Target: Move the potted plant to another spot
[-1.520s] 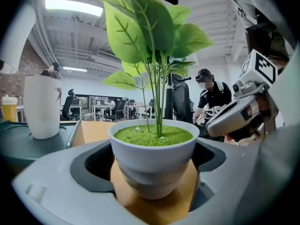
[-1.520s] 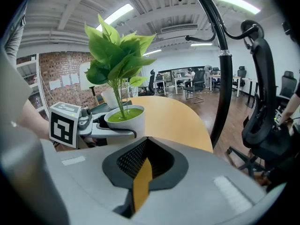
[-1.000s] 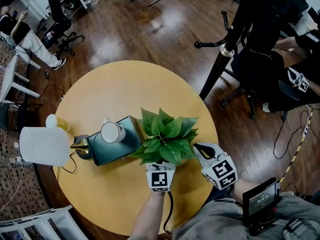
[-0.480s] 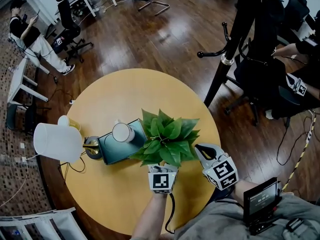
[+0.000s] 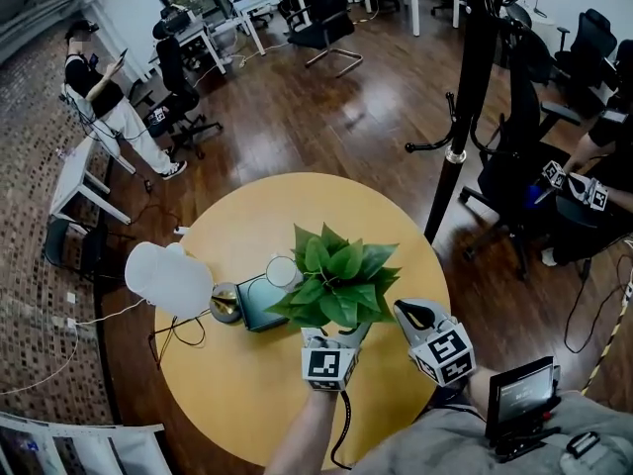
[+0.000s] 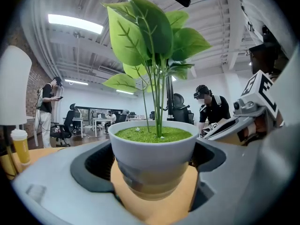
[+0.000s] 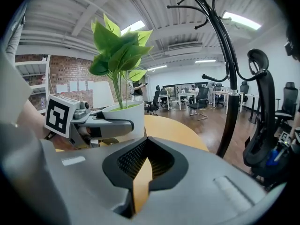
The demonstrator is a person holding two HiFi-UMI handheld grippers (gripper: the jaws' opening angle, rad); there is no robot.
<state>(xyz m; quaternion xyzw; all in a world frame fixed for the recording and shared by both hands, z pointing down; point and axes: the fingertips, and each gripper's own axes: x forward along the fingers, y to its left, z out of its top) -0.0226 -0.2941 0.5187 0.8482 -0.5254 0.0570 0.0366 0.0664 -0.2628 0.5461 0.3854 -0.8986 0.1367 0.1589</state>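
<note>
**Fig.** Shows potted plant (image 5: 338, 277) near middle of round table (image 5: 247, 216), head view.

- **L gripper:** Grips plant w/ L gripper (image 5: 330, 336). Jaws spread around white pot (image 6: 154, 156), one per side, against its wall below the rim.
- **Key relation:** Puts pot dead ahead of that gripper, at 12 o'clock. Stems upright, no tilt seen. Cannot tell whether base is off tabletop.
- **R gripper:** Leaves R gripper (image 7: 141, 171) idle. Jaws drawn together to a thin slit, nothing btwn them. Near pot at its 3 o'clock, not touching.
- **Clutter:** Crowds plant's 9 o'clock side w/ cup (image 5: 282, 270), teal book (image 5: 259, 305) and lamp (image 5: 168, 280). Cup and book just beside the leaves.
- **Judged:** Nearer hand = L, on the pot. Coming move prob. a lift, then a carry toward bare tabletop at 12 or 7 o'clock, clear of the 9 o'clock clutter.
- **Risk:** Leafy top likely top-heavy, so stem axis best kept vertical.
</note>
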